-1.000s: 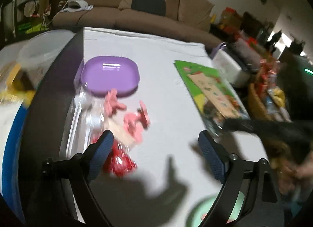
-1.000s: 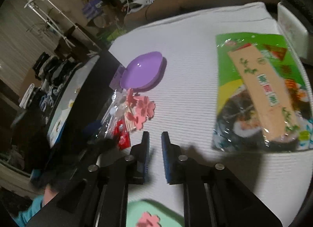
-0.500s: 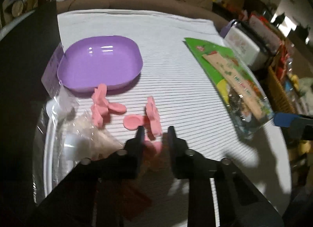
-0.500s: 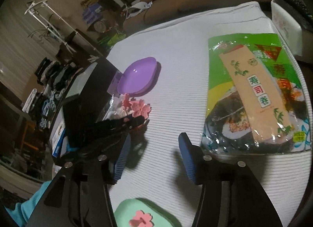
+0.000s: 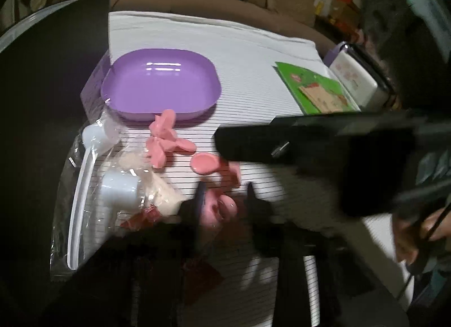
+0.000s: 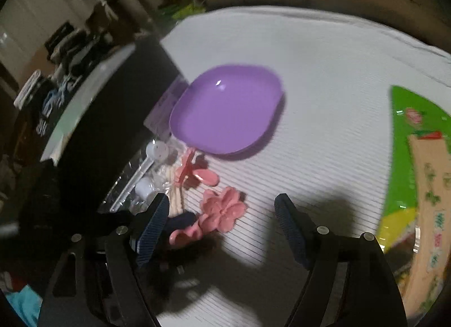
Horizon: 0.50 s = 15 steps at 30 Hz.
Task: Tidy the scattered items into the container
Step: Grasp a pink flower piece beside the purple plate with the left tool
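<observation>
An empty purple tray (image 5: 160,81) sits on the white striped cloth; it also shows in the right wrist view (image 6: 225,109). Pink flower-shaped moulds lie in front of it: one leaning on the tray (image 5: 163,138), a round lid (image 5: 204,163) and a flat flower (image 6: 222,208). My left gripper (image 5: 224,200) is shut on a pink flower mould (image 5: 218,208) low over the cloth. My right gripper (image 6: 222,228) is open and empty, hovering above the flat flower, and its arm crosses the left wrist view (image 5: 310,143).
A clear plastic bag with a white spoon and sticks (image 5: 93,186) lies left of the moulds, by a red wrapper (image 5: 141,218). A green seaweed packet (image 6: 417,163) lies at the right. A black box (image 6: 112,118) stands at the cloth's left edge.
My left gripper went from wide open to shut on the pink mould. My right gripper opened and moved left and forward over the flat flower.
</observation>
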Available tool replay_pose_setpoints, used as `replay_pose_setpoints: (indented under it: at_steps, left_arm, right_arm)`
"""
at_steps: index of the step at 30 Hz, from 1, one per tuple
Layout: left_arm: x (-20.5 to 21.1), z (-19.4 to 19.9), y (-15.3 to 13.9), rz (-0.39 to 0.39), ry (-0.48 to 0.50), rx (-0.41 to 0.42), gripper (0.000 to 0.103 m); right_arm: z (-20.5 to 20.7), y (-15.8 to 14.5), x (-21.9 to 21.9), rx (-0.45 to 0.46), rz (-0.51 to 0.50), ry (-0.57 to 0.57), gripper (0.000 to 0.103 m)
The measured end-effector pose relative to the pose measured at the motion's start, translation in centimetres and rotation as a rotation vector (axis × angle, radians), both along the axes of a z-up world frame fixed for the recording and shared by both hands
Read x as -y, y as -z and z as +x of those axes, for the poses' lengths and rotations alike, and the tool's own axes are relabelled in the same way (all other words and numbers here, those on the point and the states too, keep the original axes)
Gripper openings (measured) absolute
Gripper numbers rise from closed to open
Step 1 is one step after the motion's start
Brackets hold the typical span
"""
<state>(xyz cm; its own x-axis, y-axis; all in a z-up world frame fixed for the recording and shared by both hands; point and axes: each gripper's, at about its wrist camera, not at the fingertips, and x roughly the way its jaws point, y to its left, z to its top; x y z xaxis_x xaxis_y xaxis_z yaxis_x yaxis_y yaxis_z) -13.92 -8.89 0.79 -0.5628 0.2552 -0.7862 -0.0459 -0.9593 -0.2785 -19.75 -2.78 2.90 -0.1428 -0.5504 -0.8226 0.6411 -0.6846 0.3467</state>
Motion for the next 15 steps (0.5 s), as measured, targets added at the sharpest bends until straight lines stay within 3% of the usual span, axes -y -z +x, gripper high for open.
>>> replay_pose_setpoints:
  at_steps: [2,3,4,8,15]
  left_arm:
    - [0.1,-0.1,0.3,0.004,0.003,-0.005,0.039]
    - [0.1,-0.1,0.3,0.002,0.007,-0.007,0.035]
    - [0.2,-0.2,0.3,0.000,0.010,-0.004,0.021]
    - [0.2,-0.3,0.2,0.013,0.028,0.004,0.005]
    - [0.1,1.6,-2.2,0.082,0.047,-0.020,0.004]
  right_arm:
    - [0.0,1.0,0.4,0.025,-0.001,-0.010,0.072]
    - [0.0,1.5,0.4,0.039,-0.004,-0.010,0.033]
    - [-0.1,1.9,0.2,0.056,-0.015,-0.006,0.025]
    - [-0.5,1.7,-2.1,0.091,-0.082,0.061,0.012]
    - [0.7,-0.8,-6.8,0.105,-0.177,0.135,0.011]
